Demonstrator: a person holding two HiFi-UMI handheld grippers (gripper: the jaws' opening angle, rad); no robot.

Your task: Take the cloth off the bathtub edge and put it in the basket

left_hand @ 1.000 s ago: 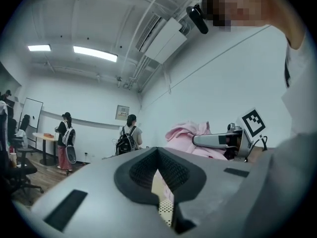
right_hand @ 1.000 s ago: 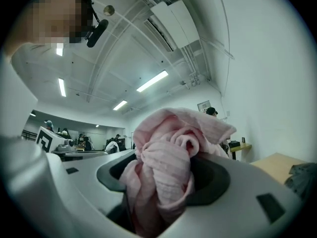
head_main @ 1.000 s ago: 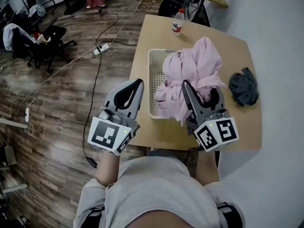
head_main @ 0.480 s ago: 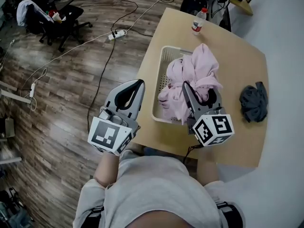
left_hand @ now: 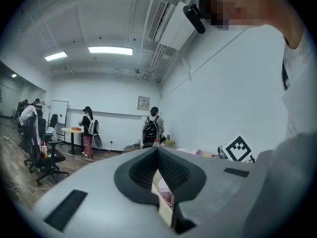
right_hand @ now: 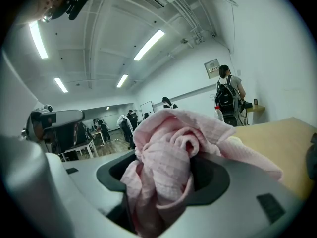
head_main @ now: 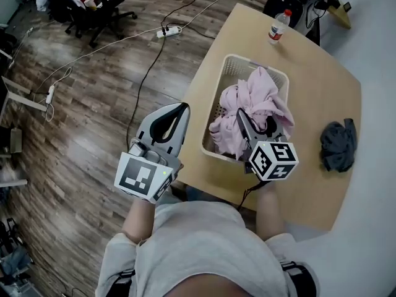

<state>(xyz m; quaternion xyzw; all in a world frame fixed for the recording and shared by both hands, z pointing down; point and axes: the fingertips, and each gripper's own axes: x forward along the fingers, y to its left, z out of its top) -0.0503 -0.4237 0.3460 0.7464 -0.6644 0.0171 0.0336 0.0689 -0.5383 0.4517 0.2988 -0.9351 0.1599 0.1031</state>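
Down into the basket (head_main: 217, 107) on the bench (head_main: 309, 184), the pink cloth (head_main: 250, 98) has been lowered, still clamped by the right hand-held gripper (head_main: 253, 121), so release seems next; the left hand-held gripper (head_main: 178, 110) is closed, empty.

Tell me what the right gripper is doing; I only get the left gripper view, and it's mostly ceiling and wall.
Observer: The right gripper is shut on the pink cloth, which is bunched between its fingers.
Operator: Is that cloth over the basket?
Observer: Yes; the head view shows most of it lying in the white basket on the table.
Operator: Anything lying outside it?
Observer: A dark grey cloth lies on the table, right of the basket and apart from it.
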